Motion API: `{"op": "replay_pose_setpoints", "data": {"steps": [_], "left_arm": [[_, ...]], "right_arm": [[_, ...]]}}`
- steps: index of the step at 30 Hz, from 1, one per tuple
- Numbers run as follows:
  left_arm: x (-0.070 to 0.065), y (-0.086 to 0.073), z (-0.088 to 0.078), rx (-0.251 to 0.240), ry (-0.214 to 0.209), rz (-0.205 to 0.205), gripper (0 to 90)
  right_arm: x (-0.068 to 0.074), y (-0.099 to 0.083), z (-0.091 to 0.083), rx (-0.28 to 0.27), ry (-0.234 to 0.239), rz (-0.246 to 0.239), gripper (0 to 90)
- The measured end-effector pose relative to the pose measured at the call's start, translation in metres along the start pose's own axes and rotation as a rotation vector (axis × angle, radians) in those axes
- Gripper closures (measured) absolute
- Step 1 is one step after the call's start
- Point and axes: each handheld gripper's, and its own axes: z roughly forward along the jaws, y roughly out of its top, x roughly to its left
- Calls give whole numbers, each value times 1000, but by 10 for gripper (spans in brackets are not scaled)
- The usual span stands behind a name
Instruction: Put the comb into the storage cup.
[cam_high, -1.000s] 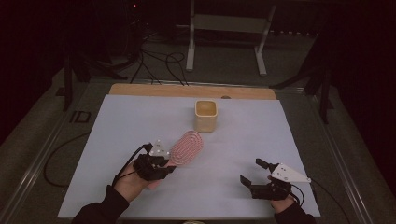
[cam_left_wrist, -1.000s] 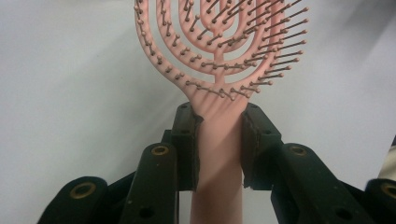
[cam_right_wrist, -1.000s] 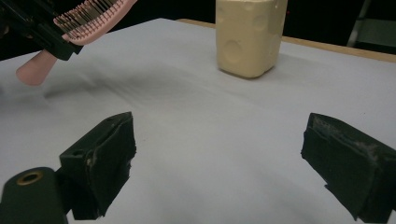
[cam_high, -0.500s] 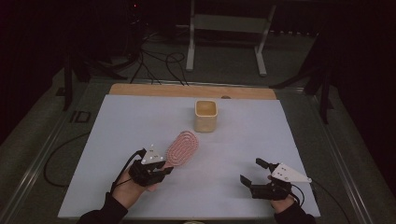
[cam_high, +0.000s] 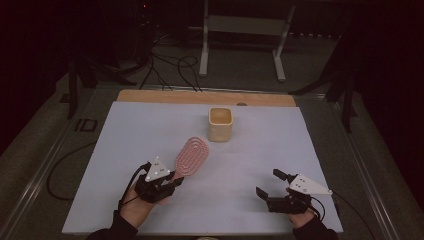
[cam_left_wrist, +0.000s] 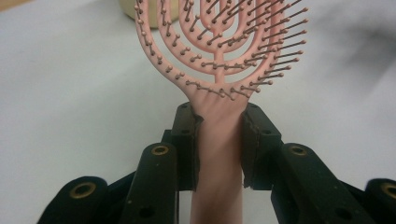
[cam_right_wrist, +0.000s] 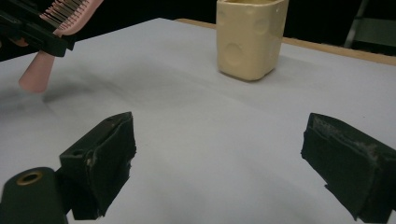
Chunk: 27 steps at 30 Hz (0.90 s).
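The left hand-held gripper (cam_left_wrist: 218, 140) had its two black jaws closed on the handle of a pink hairbrush (cam_left_wrist: 219, 60). The pads pressed on the handle from both sides, just below the place where the handle widened into the brush head. The head stood up above the jaws and was cut off by the top edge. It was made of curved open ribs, like loops inside each other, and each rib carried thin bristles with small round tips. Behind the brush lay the pale surface of the desk (cam_left_wrist: 70, 93). At the top edge, behind the brush head, the bottom of a cream-coloured cup (cam_left_wrist: 127, 10) was visible.
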Motion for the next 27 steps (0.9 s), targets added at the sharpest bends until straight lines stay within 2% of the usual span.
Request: {"op": "replay_pose_setpoints", "data": {"steps": [4, 5, 11, 14, 21, 27], "left_arm": [[2, -2, -1, -20, 35, -12, 713], [2, -2, -1, -24, 31, -23, 714], [1, -2, 0, -32, 53, -21, 713], [2, -3, 2, -29, 60, -16, 714], [3, -3, 2, -34, 48, -26, 713], [2, -2, 3, -36, 39, -28, 713]], "right_arm": [[0, 4, -1, 9, -19, -6, 95], [1, 6, -1, 9, -28, -11, 95], [4, 16, -4, 22, -56, -14, 95], [4, 17, -5, 25, -56, -7, 95], [11, 41, -7, 25, -79, -26, 95], [12, 57, -4, 24, -68, -26, 95]]}}
